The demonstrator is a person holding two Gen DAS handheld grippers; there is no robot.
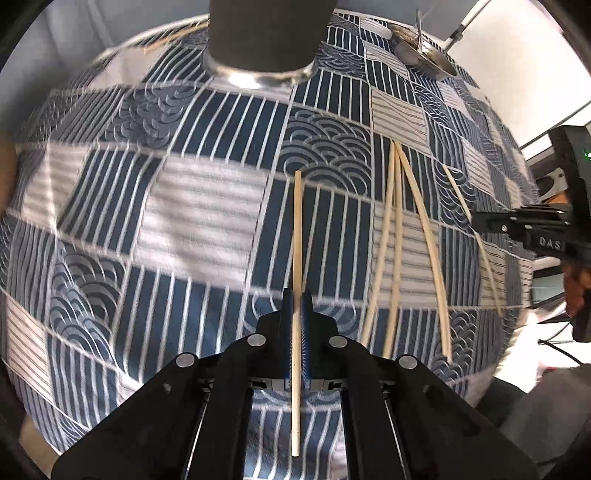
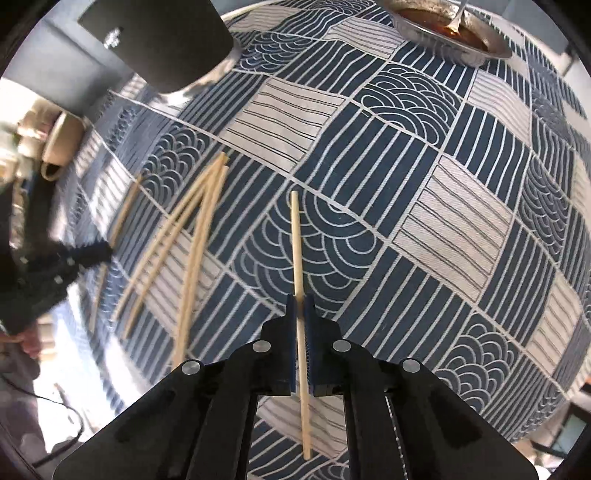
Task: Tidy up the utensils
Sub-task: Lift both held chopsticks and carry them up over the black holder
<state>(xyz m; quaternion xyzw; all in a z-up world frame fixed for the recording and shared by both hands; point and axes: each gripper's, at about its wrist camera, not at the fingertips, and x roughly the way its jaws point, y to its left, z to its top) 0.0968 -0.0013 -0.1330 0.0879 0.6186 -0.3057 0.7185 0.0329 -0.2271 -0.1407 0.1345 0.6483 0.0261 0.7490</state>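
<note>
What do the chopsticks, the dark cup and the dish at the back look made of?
Chopsticks: pale, matte, likely bamboo or wood; one is clamped in each tongs, left and right. Cup: matte dark wall over a shiny base, perhaps sleeved metal. Dish: shiny, reflective rim, probably steel.

Pale wooden chopsticks (image 1: 397,236) lie on a navy-and-white patchwork tablecloth (image 1: 207,206) of stripes and wave arcs.

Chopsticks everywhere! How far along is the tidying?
Early, it seems. Nothing looks put away yet; whether the dark cup holds anything cannot be seen. In hand: the left tool is shut on one chopstick and the right tool on another chopstick. Left: four loose chopsticks on the patterned cloth.
</note>
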